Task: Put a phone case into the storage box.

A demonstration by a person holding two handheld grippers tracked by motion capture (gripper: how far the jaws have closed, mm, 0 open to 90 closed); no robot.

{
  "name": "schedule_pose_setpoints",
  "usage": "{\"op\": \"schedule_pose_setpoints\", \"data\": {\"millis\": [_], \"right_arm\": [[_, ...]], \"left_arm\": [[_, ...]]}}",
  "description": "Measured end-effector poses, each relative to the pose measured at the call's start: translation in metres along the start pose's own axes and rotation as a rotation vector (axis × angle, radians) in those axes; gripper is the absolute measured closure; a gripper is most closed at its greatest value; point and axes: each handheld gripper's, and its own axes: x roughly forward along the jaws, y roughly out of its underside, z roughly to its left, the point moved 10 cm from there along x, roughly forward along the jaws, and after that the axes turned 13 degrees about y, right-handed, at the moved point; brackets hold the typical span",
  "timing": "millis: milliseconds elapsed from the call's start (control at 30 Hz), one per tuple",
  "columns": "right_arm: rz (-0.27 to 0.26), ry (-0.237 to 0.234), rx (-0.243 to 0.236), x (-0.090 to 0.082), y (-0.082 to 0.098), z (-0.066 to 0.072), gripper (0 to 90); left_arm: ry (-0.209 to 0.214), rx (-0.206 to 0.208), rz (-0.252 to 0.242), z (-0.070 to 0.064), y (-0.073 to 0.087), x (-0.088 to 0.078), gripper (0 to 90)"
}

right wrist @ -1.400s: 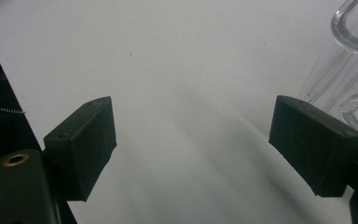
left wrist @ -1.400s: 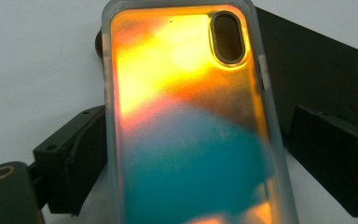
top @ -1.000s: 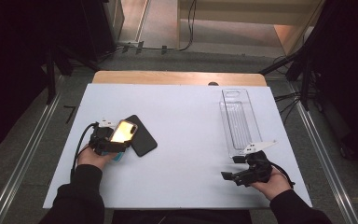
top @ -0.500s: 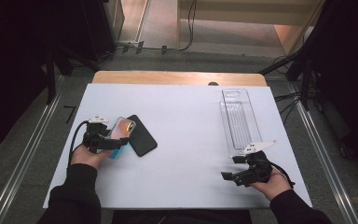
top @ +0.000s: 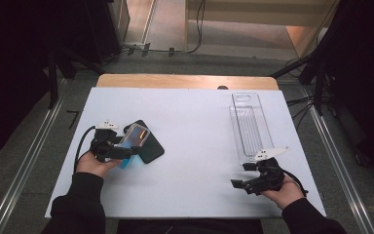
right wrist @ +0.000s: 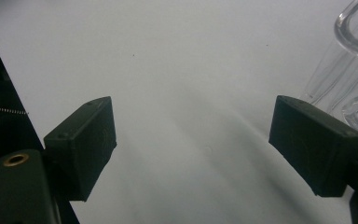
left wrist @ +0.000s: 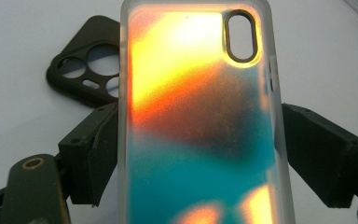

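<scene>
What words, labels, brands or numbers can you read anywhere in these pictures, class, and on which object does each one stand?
None can be read. The colourful phone case held in the left gripper, the dark phone case, the clear tray, the white table and the right gripper all show no lettering.

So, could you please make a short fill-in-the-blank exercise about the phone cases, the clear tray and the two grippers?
1. The left gripper is shut on the ____ phone case.
2. The black phone case lies on the ____.
3. The right gripper is open and holds ____.
4. The clear tray lies nearest the ____ gripper.

Missing words: iridescent; table; nothing; right
</scene>
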Motion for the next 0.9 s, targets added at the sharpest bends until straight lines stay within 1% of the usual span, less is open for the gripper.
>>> {"op": "schedule_pose_setpoints", "data": {"millis": [67, 133, 300, 333, 367, 533, 633, 667, 700, 733, 800, 867, 900], "right_arm": [[-0.001, 0.0, 0.001, 0.0, 0.0, 0.0, 13.1], [0.0, 0.002, -0.002, 0.0, 0.0, 0.0, 13.0], [-0.002, -0.002, -0.004, 0.0, 0.0, 0.0, 13.1], [-0.001, -0.003, -0.004, 0.0, 0.0, 0.0, 13.0], [-0.002, -0.001, -0.002, 0.0, -0.001, 0.0, 13.0], [-0.01, -0.008, -0.007, 0.0, -0.002, 0.002, 13.1], [-0.01, -0.009, -0.007, 0.0, -0.002, 0.003, 13.0], [-0.01, -0.009, -0.007, 0.0, -0.002, 0.003, 13.0], [-0.011, -0.01, -0.004, 0.0, -0.003, 0.003, 13.0], [-0.011, -0.01, -0.004, 0.0, -0.003, 0.003, 13.0], [-0.01, -0.009, -0.003, 0.0, -0.003, 0.004, 13.0], [-0.013, -0.006, -0.005, 0.0, -0.004, 0.004, 13.1], [-0.013, -0.006, -0.005, 0.0, -0.004, 0.004, 13.1]], "left_arm": [[0.02, -0.002, 0.002, -0.006, 0.0, 0.001, 16.3], [0.051, -0.018, -0.004, -0.012, -0.001, 0.003, 16.3], [0.07, 0.001, 0.01, -0.022, -0.001, 0.006, 16.3], [0.079, 0.0, 0.007, -0.024, -0.001, 0.008, 16.3], [0.089, 0.0, 0.009, -0.029, -0.002, 0.01, 16.3], [0.108, 0.021, 0.026, -0.041, -0.002, 0.016, 16.3], [0.124, 0.027, 0.021, -0.049, -0.004, 0.019, 16.3], [0.124, 0.027, 0.021, -0.049, -0.004, 0.019, 16.3], [0.132, 0.031, 0.02, -0.053, -0.005, 0.021, 16.3], [0.132, 0.031, 0.02, -0.053, -0.005, 0.021, 16.3], [0.141, 0.038, 0.012, -0.058, -0.007, 0.023, 16.3], [0.155, 0.045, 0.005, -0.066, -0.009, 0.026, 16.4], [0.155, 0.045, 0.005, -0.066, -0.009, 0.026, 16.3]]}}
